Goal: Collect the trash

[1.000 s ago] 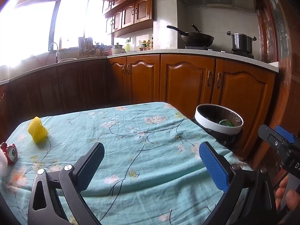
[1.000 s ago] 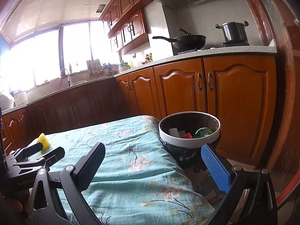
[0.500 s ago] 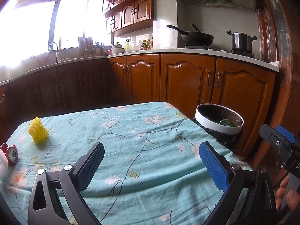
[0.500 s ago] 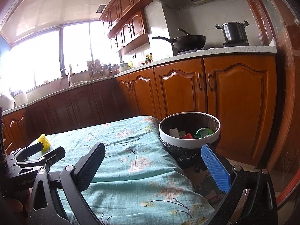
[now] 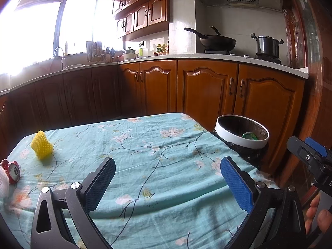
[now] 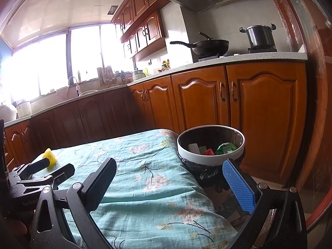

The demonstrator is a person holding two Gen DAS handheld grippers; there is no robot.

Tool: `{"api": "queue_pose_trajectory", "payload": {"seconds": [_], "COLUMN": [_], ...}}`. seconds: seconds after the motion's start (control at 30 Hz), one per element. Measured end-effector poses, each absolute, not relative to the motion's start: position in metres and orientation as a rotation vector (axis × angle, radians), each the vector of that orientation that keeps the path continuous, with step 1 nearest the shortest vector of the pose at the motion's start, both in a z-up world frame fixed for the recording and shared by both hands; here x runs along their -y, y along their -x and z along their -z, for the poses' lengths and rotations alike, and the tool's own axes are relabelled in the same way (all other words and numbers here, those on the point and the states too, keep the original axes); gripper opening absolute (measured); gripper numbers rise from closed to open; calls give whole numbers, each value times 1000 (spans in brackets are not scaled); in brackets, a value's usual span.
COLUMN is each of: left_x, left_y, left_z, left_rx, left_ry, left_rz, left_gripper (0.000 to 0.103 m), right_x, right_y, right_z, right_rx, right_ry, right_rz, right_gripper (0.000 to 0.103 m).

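The left gripper (image 5: 167,181) is hovering over the table (image 5: 145,161) with its jaws spread wide and nothing between them. Ahead of the black jaw and off to its outer side, a yellow foam net (image 5: 41,147) is sitting on the flowered cloth, and nearer that same side a crushed red can (image 5: 11,171) is lying next to something white at the frame edge. Beyond the blue jaw, the bin (image 5: 241,133) is standing just beside the table corner, with a green wrapper (image 5: 250,136) showing inside.

The right gripper (image 6: 168,184) is also hanging with its jaws spread and holding nothing. The bin (image 6: 209,158) is sitting just ahead of its blue jaw, almost level with the tip, and is holding a green wrapper (image 6: 226,147), a red scrap (image 6: 208,151) and a white piece (image 6: 193,147). Far past the black jaw, the yellow foam net (image 6: 49,155) is resting on the cloth, partly hidden by the left gripper (image 6: 47,170).
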State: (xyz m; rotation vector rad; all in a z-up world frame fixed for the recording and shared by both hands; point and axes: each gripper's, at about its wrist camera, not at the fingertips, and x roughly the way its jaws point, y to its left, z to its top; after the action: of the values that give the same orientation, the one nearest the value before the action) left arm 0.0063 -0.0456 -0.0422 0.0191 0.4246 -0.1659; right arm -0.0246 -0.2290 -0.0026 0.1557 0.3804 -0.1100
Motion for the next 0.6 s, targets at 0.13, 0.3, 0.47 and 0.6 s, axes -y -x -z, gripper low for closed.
{"api": "queue_pose_trajectory", "payload": {"seconds": [0.13, 0.3, 0.47, 0.6], "left_x": [46, 47, 47, 48], "left_y": [-6, -7, -7, -7], "left_z": [42, 42, 42, 43], "left_rx": [-424, -426, -427, -429], "left_ry": [-17, -18, -18, -19], "left_rz": [167, 167, 169, 170], "left_gripper": [102, 102, 102, 102], "right_x": [230, 230, 229, 228], "right_y": [25, 25, 25, 25], "right_z": [2, 2, 1, 1], "right_rx": [-380, -380, -380, -382], "right_ry": [-157, -158, -158, -159], "right_rz": [109, 109, 107, 108], "right_gripper": [103, 103, 103, 103]}}
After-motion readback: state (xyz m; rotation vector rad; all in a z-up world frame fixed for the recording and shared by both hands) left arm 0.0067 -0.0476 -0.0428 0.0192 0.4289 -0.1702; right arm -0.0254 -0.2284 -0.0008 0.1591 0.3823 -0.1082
